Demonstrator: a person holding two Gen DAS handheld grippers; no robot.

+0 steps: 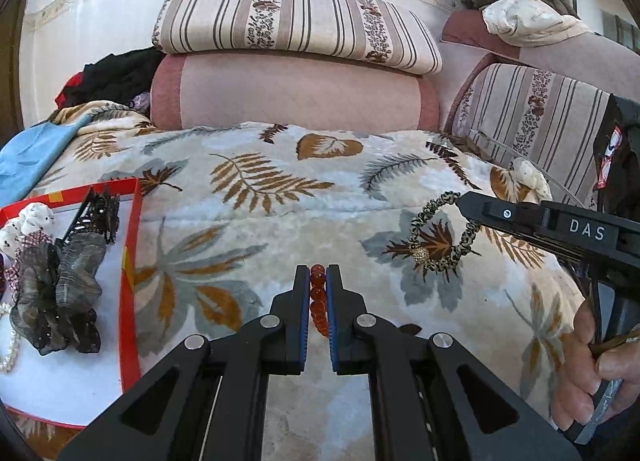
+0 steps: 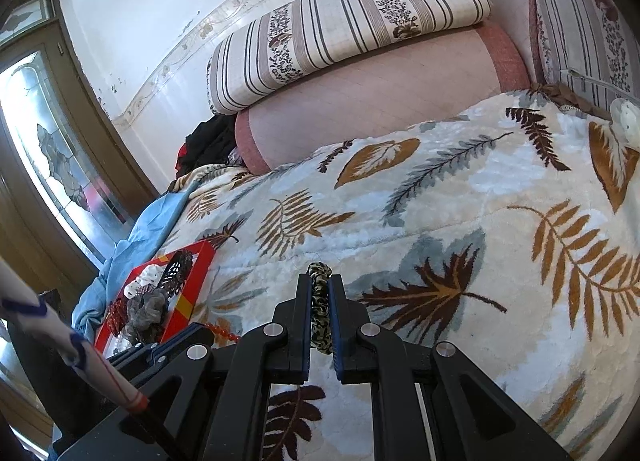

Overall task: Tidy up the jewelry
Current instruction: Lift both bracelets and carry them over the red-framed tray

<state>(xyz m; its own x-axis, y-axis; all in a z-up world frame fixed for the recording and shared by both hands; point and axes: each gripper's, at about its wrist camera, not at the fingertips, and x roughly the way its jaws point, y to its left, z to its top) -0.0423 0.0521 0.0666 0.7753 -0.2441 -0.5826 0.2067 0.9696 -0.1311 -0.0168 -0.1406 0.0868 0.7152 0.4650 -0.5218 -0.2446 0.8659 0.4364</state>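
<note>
My left gripper [image 1: 318, 273] is shut on an orange bead bracelet [image 1: 318, 303], held above the leaf-patterned blanket [image 1: 260, 189]. My right gripper [image 2: 320, 281] is shut on a leopard-print hair tie [image 2: 320, 307]; in the left wrist view that gripper [image 1: 464, 199] comes in from the right, with the hair tie [image 1: 438, 237] hanging as a loop with a gold bead. A red-rimmed box [image 1: 130, 261] at the left holds scrunchies, a dark hair claw [image 1: 98, 217] and pearls. In the right wrist view the box [image 2: 196, 281] lies at lower left, with orange beads [image 2: 224, 333] showing beside the left gripper.
A white scrunchie [image 1: 532, 177] lies on the blanket at the far right, by a striped cushion [image 1: 532, 113]. Striped pillows [image 1: 296, 21] and a pink bolster [image 1: 292, 97] line the back. Blue cloth [image 1: 32, 161] and dark clothes lie at the left. A hand [image 1: 588, 365] holds the right tool.
</note>
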